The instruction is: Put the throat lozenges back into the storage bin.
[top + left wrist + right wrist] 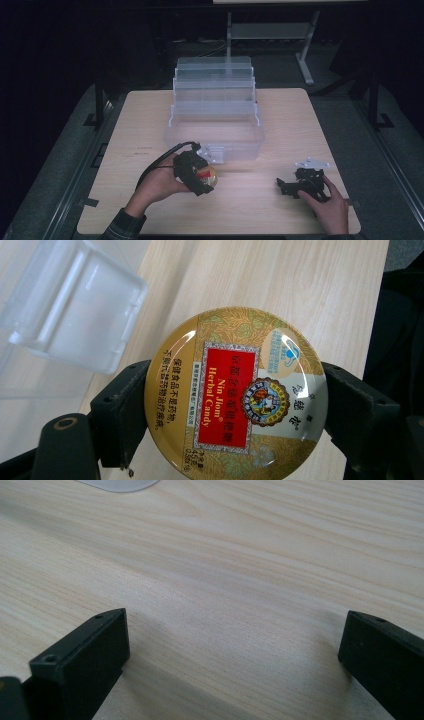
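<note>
Item: round gold candy tin with red label, clamped in my left gripper, near the clear tiered plastic organiser box. Step: carrying. Next, I judge: placing inside. Right gripper: wide open, empty, low over the pale wooden table.

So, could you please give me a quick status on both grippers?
Left hand-held gripper shut on candy tin. Right hand-held gripper open, over bare table. Clear organizer box ahead, open.

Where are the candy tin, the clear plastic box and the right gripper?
candy tin (227, 400): left gripper view, on the red label of its lid.
clear plastic box (215, 132): high view, on its front wall.
right gripper (283, 186): high view, midway between its open jaw tips.
</note>
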The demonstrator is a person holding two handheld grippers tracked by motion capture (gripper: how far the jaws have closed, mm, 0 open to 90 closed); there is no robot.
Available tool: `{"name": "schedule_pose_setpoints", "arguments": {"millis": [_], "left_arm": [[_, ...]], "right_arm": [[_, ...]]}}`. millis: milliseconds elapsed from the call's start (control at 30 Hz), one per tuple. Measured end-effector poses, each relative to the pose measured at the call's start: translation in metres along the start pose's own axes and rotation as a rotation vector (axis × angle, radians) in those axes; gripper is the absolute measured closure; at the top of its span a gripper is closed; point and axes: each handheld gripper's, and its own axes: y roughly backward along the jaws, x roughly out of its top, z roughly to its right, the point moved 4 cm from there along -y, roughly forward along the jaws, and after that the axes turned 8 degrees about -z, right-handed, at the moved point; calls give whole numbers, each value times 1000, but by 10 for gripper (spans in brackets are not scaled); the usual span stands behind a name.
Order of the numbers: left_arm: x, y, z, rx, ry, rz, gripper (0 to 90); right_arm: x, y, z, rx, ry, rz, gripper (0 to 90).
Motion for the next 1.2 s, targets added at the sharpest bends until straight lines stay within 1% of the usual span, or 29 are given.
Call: {"name": "schedule_pose_setpoints", "arguments": {"millis": [67, 167, 233, 300, 333, 467, 967, 1167, 1200], "left_arm": [[1, 1, 0, -2, 5, 5, 197], [3, 3, -2, -2, 0, 6, 197], [4, 4, -3, -1, 3, 9, 197], [4, 5, -4, -2, 2, 7, 197], [5, 6, -5, 2, -7, 5, 197], [9, 10, -8, 1, 2, 12, 197], [18, 18, -17, 7, 7, 21, 197], [23, 24, -27, 16, 22, 32, 197], [23, 24, -27, 16, 22, 32, 197]], "right_arm": [[0, 0, 0, 0, 0, 0, 0], [0, 0, 0, 2, 0, 0, 0], [0, 0, 0, 2, -1, 0, 0], [0, 0, 0, 0, 0, 0, 0], [0, 0, 0, 1, 0, 0, 0], [0, 0, 0, 0, 0, 0, 0], [0, 0, 0, 0, 1, 0, 0], [0, 0, 0, 1, 0, 1, 0], [0, 0, 0, 1, 0, 1, 0]]}}
